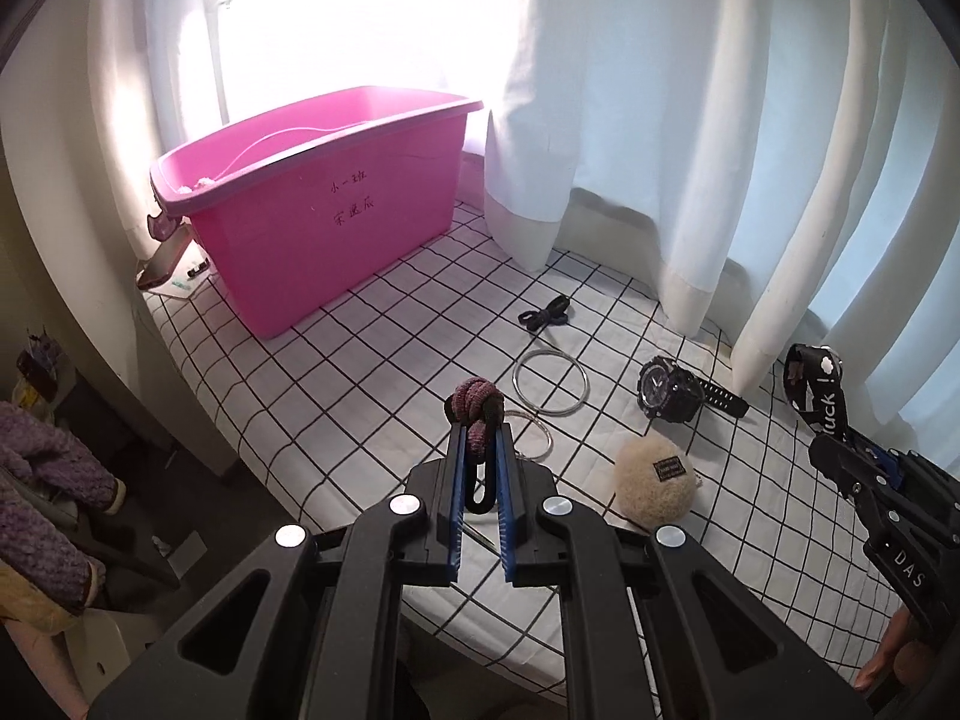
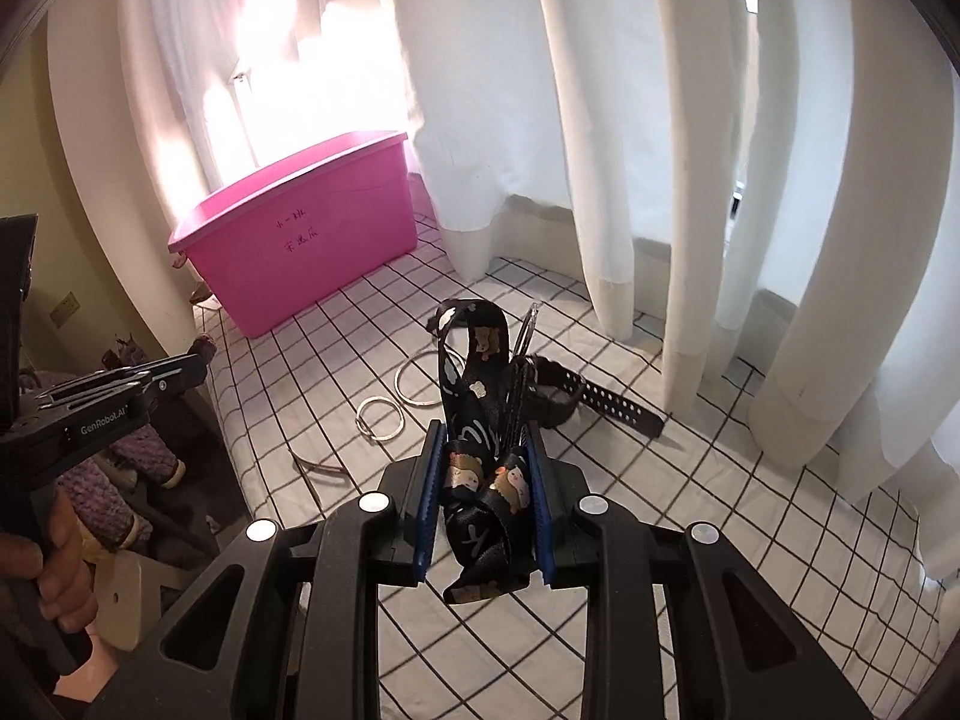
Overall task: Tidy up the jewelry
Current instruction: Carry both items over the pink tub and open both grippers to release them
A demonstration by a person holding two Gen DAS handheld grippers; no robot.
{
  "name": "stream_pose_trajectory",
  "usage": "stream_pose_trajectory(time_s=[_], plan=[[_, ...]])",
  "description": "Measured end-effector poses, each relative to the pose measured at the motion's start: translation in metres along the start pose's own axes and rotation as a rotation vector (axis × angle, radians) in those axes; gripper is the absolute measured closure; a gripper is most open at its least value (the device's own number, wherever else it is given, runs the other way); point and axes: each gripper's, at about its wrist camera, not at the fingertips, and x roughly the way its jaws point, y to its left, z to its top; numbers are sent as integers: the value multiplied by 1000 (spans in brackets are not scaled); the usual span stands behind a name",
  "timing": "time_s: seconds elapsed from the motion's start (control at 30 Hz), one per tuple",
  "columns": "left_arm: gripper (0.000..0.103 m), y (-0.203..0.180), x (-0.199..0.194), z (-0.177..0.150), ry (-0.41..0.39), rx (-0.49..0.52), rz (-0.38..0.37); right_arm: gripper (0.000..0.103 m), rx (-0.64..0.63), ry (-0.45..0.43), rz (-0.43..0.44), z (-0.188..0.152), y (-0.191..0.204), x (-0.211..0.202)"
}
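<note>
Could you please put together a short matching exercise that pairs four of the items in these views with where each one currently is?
Items:
1. purple knotted hair tie
2. black printed lanyard
3. black wristwatch
4. pink storage bin

Places:
A. lying on the checked sheet near the curtain
B. clamped in the right tongs
C. standing at the far end of the sheet, by the window
D. clamped in the left tongs

Pairs: 1-D, 2-B, 3-A, 4-C

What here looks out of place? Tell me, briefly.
Nothing is damaged. The watch, two metal rings and a fluffy pom-pom lie scattered on the checked sheet, outside the pink bin.
</note>
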Motion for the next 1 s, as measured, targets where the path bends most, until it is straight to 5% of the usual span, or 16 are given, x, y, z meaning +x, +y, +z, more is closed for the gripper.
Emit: stream_pose_trajectory(time_s=[0.67, 1.0], plan=[[93, 125, 46, 167, -79, 189, -101, 78, 38, -123, 0, 175, 149, 104], [93, 192, 93, 225, -63, 184, -93, 78, 52, -115, 42, 251, 194, 164]])
